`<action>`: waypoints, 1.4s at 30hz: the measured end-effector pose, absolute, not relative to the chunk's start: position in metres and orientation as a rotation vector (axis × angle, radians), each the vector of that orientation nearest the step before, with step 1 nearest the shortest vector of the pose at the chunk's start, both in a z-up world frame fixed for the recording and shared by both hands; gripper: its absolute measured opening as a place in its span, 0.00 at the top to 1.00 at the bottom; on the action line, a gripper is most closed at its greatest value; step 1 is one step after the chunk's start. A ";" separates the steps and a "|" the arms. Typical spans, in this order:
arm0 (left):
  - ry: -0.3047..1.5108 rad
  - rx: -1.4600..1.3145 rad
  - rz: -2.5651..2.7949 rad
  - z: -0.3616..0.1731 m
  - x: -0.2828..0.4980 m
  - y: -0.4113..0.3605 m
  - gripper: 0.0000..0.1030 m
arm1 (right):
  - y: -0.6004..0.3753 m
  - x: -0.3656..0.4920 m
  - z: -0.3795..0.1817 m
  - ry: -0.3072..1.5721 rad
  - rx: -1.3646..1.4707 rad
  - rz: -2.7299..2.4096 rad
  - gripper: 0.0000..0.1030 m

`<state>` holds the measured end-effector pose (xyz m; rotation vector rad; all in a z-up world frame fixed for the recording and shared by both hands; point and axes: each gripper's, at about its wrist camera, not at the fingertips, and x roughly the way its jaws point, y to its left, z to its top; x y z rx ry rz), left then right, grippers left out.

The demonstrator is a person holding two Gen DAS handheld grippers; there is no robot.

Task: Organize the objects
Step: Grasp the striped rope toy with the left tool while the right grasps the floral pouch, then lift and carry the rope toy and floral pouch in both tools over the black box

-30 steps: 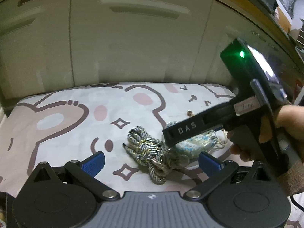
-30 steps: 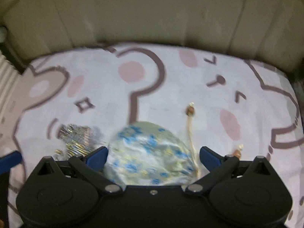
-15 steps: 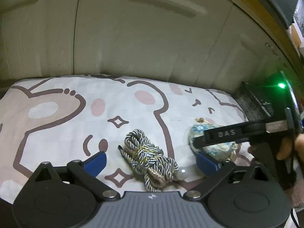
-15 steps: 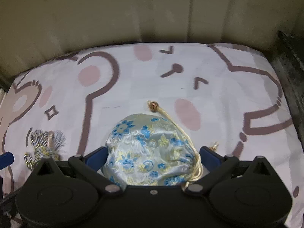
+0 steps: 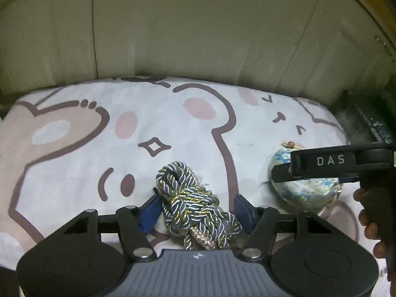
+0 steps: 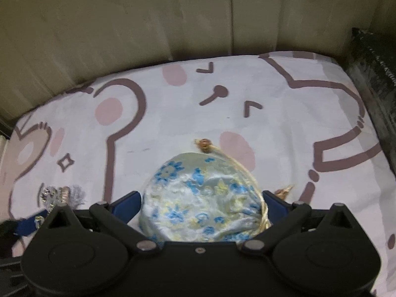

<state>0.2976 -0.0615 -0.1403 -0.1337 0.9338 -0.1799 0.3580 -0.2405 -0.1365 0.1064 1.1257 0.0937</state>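
A knotted silver-blue and gold cord bundle (image 5: pixel 190 198) lies on the bear-print sheet (image 5: pixel 74 163). My left gripper (image 5: pixel 196 205) straddles it and its jaws are closing; the blue pads (image 5: pixel 151 210) sit close beside the cord, and a firm grip does not show. To the right, a pale satin drawstring pouch with blue flowers (image 6: pixel 203 198) sits between the fingers of my right gripper (image 6: pixel 199 198), which is shut on it. That pouch (image 5: pixel 304 190) also shows in the left wrist view, under the right gripper's black finger (image 5: pixel 321 163). The cord (image 6: pixel 59 194) appears at the left of the right wrist view.
Beige cabinet doors (image 5: pixel 198 37) stand right behind the sheet. A dark textured object (image 6: pixel 371 74) borders the sheet's right edge. The pouch's beaded drawstring ends (image 6: pixel 204 144) lie loose on the sheet. A hand (image 5: pixel 371 222) holds the right gripper's handle.
The left gripper came down over the cord bundle and its fingers narrowed around it. The right gripper shifted right with the pouch, away from the cord, then held still.
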 end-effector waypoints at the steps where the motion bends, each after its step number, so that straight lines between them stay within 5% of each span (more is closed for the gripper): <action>1: 0.931 -0.135 -0.185 -0.140 0.297 -0.060 0.40 | -0.238 0.357 -0.136 1.124 0.090 0.096 0.00; 6: 0.936 -0.137 -0.200 -0.137 0.292 -0.054 0.46 | -0.229 0.355 -0.145 1.141 0.022 0.087 0.00; 7: 0.939 -0.138 -0.200 -0.136 0.292 -0.053 0.55 | -0.226 0.354 -0.147 1.137 0.001 0.086 0.00; 16: 0.972 -0.162 -0.215 -0.135 0.281 -0.045 0.55 | -0.222 0.344 -0.144 1.114 -0.051 0.109 0.12; 42: 0.853 -0.219 -0.149 -0.045 0.221 0.009 0.55 | -0.199 0.281 -0.037 0.976 0.009 0.193 0.13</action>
